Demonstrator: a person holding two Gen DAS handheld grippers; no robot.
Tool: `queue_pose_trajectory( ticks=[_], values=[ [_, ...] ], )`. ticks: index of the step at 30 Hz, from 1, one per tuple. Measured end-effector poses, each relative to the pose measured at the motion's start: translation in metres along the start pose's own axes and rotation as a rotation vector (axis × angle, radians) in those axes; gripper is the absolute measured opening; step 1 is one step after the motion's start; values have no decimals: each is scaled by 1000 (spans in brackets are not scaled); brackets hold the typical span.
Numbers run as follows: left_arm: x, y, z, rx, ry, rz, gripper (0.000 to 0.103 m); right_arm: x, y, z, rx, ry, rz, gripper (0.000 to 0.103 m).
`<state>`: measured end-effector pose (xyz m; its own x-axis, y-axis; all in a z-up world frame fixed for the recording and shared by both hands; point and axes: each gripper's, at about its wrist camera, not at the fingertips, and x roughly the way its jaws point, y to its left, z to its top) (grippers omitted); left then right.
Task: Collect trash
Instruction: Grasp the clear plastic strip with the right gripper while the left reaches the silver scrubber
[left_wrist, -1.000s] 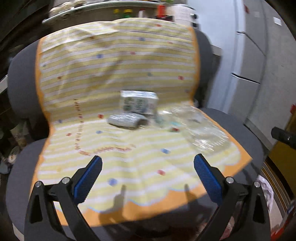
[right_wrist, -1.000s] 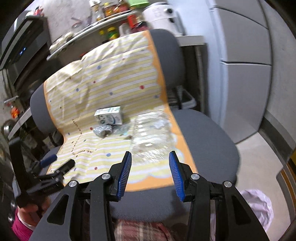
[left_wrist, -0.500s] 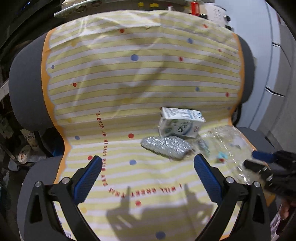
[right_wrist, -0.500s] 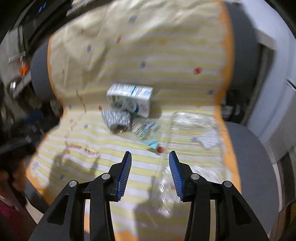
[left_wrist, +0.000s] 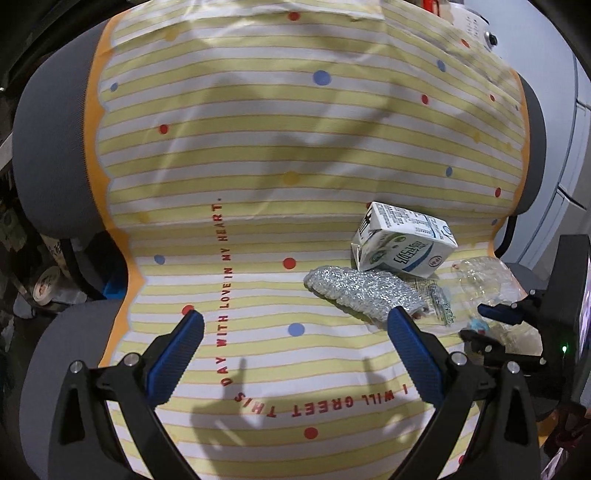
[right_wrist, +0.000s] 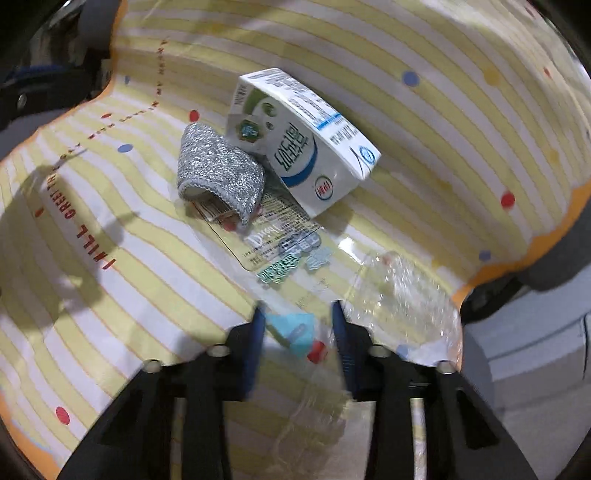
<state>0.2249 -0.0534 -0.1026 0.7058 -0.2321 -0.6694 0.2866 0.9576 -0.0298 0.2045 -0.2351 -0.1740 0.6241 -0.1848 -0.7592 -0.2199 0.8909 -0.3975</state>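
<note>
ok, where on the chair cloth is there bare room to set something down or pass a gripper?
Free: the striped cloth left of the red lettering and between the left gripper and the silver pouch. Crowded: the right side, where milk carton, pouch, clear wrapper and crumpled clear plastic cluster around the right gripper.

Grey upholstered chair (left_wrist: 51, 155), seat and backrest draped with a yellow-and-white striped cloth (left_wrist: 258, 155): coloured dots, scalloped orange border, red printed lettering. Pale grey cabinet fronts (left_wrist: 576, 155) at right, behind the chair. Dim clutter, including a tape roll (left_wrist: 46, 284), at left. Lighting from above; hard shadows fall across the cloth.
</note>
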Motion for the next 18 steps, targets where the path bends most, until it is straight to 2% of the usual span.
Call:
queue_pose_trajectory(
  ticks=[2,7,11,14,18],
  values=[
    [-6,4,-2,-10,-4,-1,97,-15,-1,-3,38,-34,54,9],
    [-26,11,-8,-20,-22,14,97,-73,-7,-19,153,-120,225,2],
    [-44,13,-17,-19,-33,19,97,-122,-12,-44,273,-168,336,1],
    [-53,11,-23,-11,-29,9,97,-148,-25,-61,381,-205,368,1],
    [-54,-4,-27,27,-23,-26,96,-177,-44,-85,541,-267,321,1]
  ],
)
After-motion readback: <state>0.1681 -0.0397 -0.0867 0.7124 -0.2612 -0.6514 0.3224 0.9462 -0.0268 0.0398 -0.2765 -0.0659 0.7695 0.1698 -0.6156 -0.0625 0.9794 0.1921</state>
